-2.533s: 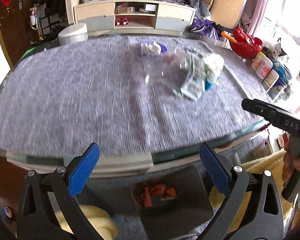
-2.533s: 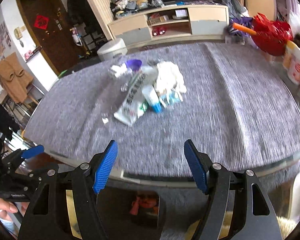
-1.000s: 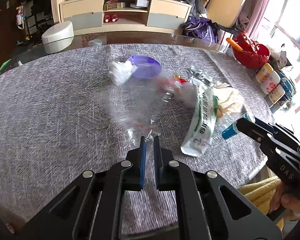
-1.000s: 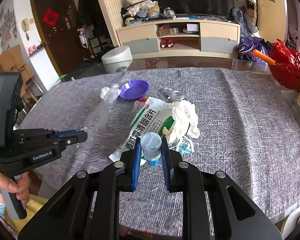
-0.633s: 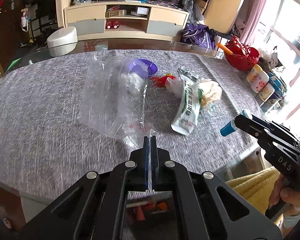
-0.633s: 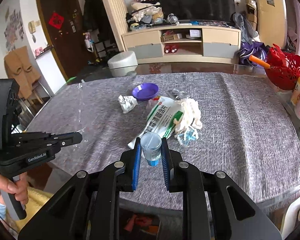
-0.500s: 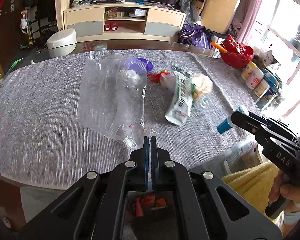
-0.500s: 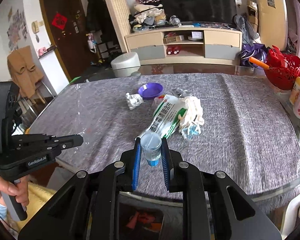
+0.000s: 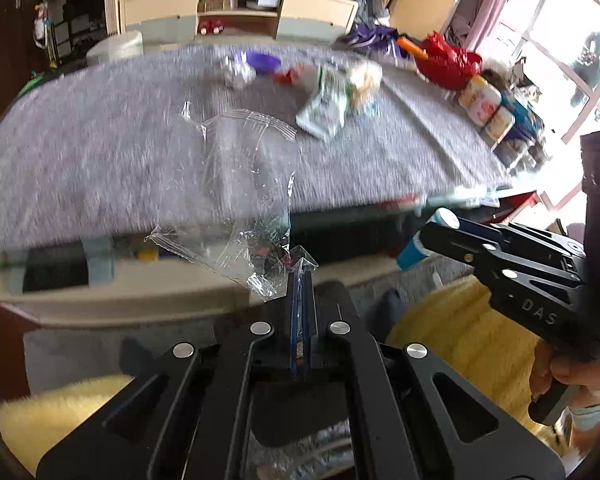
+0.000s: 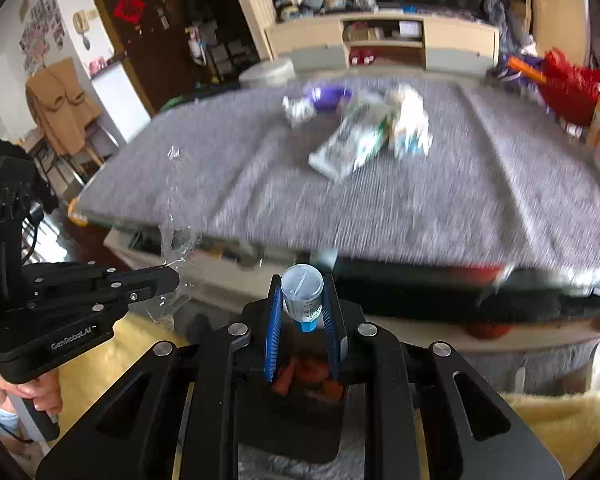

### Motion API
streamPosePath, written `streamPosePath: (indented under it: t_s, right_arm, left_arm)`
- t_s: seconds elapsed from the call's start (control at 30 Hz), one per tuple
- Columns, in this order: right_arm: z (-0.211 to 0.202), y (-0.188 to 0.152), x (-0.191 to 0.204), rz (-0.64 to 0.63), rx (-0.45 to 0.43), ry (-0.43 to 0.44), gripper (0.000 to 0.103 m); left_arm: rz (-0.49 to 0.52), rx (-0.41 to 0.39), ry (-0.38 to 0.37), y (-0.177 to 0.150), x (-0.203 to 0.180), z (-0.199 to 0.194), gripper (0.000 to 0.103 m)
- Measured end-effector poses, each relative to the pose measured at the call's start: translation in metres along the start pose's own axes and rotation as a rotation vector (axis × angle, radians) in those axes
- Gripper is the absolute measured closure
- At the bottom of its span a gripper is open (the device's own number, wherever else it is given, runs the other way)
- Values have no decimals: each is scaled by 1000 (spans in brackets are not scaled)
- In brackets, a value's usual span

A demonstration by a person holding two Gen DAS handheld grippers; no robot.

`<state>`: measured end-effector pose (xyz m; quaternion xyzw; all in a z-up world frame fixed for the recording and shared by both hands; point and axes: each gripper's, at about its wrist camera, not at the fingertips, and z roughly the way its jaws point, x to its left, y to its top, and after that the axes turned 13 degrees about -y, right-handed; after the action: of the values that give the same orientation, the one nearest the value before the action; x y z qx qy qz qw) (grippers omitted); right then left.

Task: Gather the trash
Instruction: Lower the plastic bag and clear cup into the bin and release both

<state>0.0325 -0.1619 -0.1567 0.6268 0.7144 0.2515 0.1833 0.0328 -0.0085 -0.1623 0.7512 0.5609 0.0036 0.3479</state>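
Both hand-held grippers have drawn back off the bench point(image 9: 100, 152) edge. The clear plastic bag point(image 9: 240, 200), earlier lying on the bench, now hangs lifted; the small bottle point(image 10: 302, 292) has left the trash pile point(image 10: 364, 136).

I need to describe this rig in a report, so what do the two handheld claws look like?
Both are matte black pistol-grip tools with silver screw heads and blue ribbed pads. The left claw has white "GenRobot.AI" lettering; the right claw reads "DAS". A pale cuff shows at the hand holding it.
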Motion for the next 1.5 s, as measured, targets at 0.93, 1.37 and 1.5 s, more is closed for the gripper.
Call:
streamPosePath:
  t_s: [0.93, 1.37, 1.5]
  right_arm:
    - [81, -65, 7, 33, 291, 31, 80]
    - [77, -57, -14, 109, 268, -28, 34]
    - [70, -46, -27, 146, 243, -34, 25]
  left_arm:
    - [-126, 282, -105, -94, 19, 84, 95]
    - [-117, 244, -17, -83, 28, 70, 43]
    - [-108, 216, 10, -73, 31, 60, 33]
